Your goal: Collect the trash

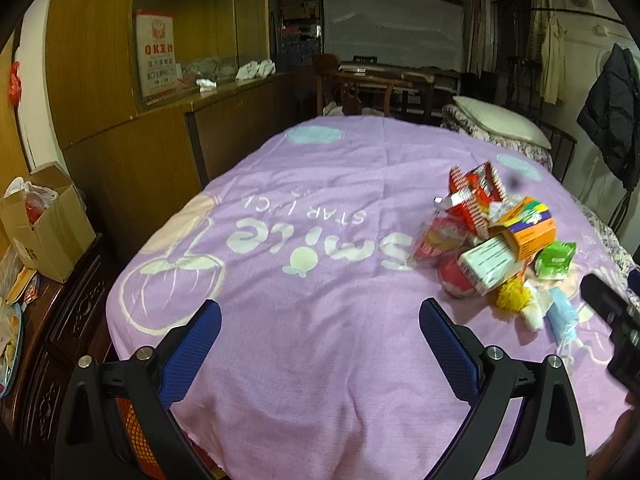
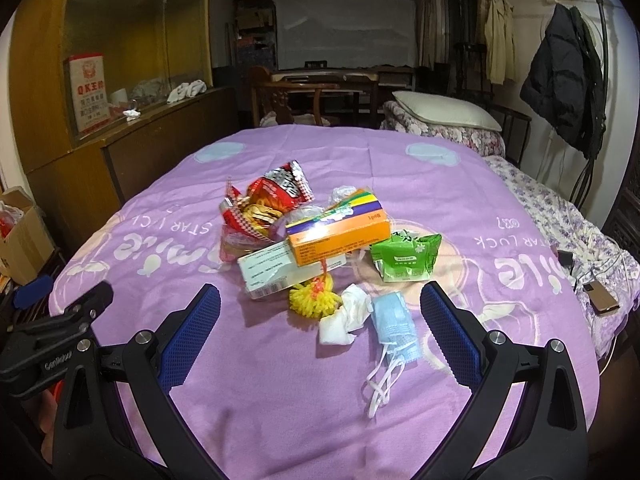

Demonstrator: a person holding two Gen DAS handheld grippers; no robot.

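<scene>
A pile of trash lies on the purple blanket [image 2: 280,400]: red snack wrappers [image 2: 272,196], an orange box [image 2: 340,236], a white box [image 2: 276,272], a green tissue pack [image 2: 404,258], a yellow scrubber [image 2: 314,300], crumpled white tissue [image 2: 346,316] and a blue face mask [image 2: 394,326]. My right gripper [image 2: 320,324] is open and empty, just short of the tissue and mask. My left gripper [image 1: 320,340] is open and empty over bare blanket, with the pile [image 1: 504,240] to its right. The right gripper's body shows at the left wrist view's right edge [image 1: 616,320].
An open cardboard box [image 1: 44,224] with bags stands on a dark wooden cabinet left of the table. A phone [image 2: 600,300] and cables lie at the table's right edge. Wooden chairs [image 2: 296,100], a bed with a pillow [image 2: 444,112] and a coat rack [image 2: 568,80] stand behind.
</scene>
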